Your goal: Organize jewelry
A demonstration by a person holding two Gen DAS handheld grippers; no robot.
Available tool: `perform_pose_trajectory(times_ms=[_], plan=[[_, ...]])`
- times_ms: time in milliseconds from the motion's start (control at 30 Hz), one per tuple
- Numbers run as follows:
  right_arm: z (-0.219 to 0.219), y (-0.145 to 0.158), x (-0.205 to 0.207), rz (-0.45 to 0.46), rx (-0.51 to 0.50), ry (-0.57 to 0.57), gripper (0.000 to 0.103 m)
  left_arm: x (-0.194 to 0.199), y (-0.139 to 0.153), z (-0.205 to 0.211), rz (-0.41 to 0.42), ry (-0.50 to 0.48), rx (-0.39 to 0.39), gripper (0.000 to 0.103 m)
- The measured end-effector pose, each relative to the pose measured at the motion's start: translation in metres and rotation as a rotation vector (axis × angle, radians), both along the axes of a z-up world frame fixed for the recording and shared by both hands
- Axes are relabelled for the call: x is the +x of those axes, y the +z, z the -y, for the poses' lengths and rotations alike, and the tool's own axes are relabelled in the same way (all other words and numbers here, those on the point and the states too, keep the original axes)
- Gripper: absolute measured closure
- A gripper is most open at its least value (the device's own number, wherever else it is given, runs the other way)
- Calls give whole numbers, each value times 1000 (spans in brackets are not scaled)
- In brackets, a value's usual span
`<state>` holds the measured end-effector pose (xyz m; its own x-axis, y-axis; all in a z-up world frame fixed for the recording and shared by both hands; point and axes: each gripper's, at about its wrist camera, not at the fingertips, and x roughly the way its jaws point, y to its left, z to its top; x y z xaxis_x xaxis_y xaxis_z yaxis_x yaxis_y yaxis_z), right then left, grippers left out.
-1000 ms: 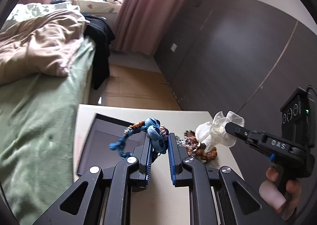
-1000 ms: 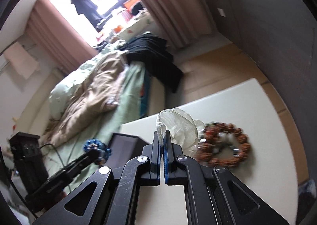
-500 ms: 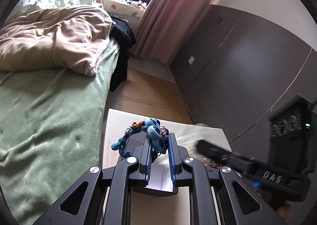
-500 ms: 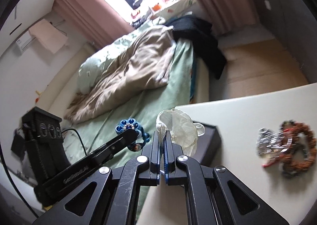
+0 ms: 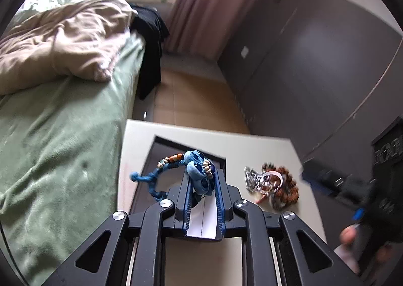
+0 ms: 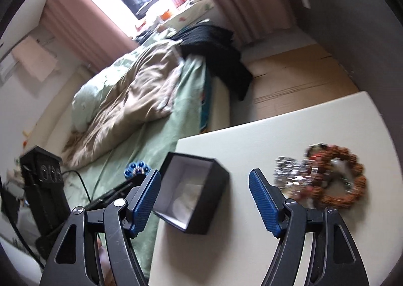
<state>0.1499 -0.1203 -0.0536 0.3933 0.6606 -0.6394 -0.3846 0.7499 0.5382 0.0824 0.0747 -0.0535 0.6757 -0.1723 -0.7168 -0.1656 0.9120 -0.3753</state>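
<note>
Blue braided bracelet — orange, cream beads.

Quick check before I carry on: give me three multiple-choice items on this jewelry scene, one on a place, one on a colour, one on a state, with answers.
1. The brown bead bracelet lies: A) in the black box B) on the table beside the box C) on a hook.
2. The corded bracelet over the box is: A) red B) blue C) white.
3. The box is: A) open B) lidded C) upside down.

Answers:
1 B, it rests on the white table, outside the box.
2 B, blue cords sit between the left tongs, whose jaws are starting to open.
3 A, its pale inside shows, with no lid on it.
</note>
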Motion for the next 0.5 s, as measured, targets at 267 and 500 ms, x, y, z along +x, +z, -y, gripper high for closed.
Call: perform_pose_trajectory(times_ms=[267, 500], plan=[[46, 20, -7, 51, 28, -81, 30, -6, -1, -3, 7, 59, -28, 16], [94, 31, -11, 72, 0, -207, 30, -6, 4, 8, 31, 33, -46, 16]])
